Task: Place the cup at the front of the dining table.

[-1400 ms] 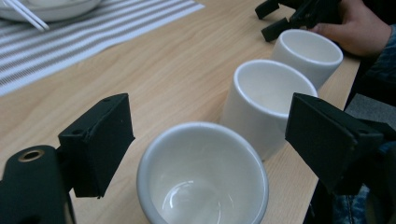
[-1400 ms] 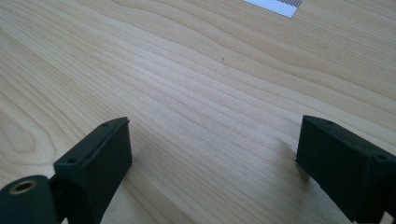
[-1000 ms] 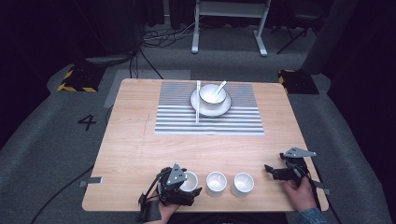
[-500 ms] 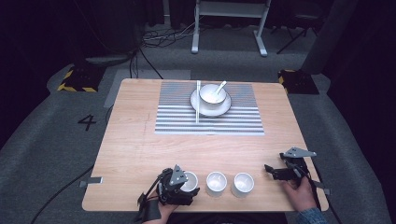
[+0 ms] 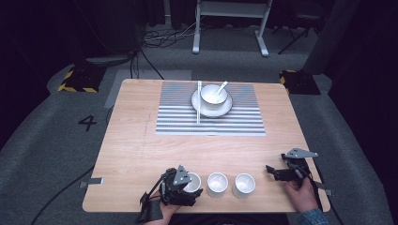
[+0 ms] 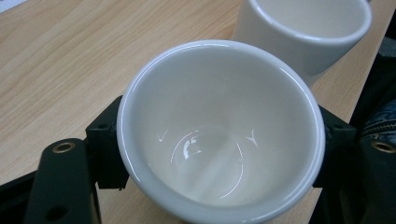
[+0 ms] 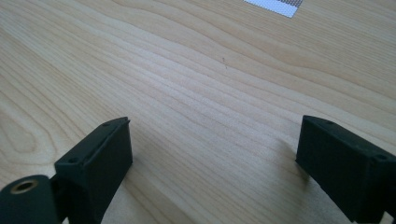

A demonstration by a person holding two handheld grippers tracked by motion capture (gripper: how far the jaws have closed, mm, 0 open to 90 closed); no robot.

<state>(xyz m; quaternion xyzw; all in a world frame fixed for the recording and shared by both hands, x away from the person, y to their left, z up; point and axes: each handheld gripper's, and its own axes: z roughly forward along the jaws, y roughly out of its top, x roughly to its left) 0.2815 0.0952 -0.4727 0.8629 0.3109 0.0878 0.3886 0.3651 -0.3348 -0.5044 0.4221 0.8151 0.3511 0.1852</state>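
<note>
White cup clamped in left claw near table edge; right claw apart.

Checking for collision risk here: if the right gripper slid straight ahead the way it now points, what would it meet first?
Probably the nearest white cup. In the high view the right gripper points left along the table's front edge, jaws open on bare wood. Depth is uncertain, since its own view shows bare table ahead.

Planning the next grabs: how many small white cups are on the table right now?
3, in a row at the near edge: the left cup sits between the left gripper jaws, the middle cup beside it, the right cup next along. None looks hidden.
</note>
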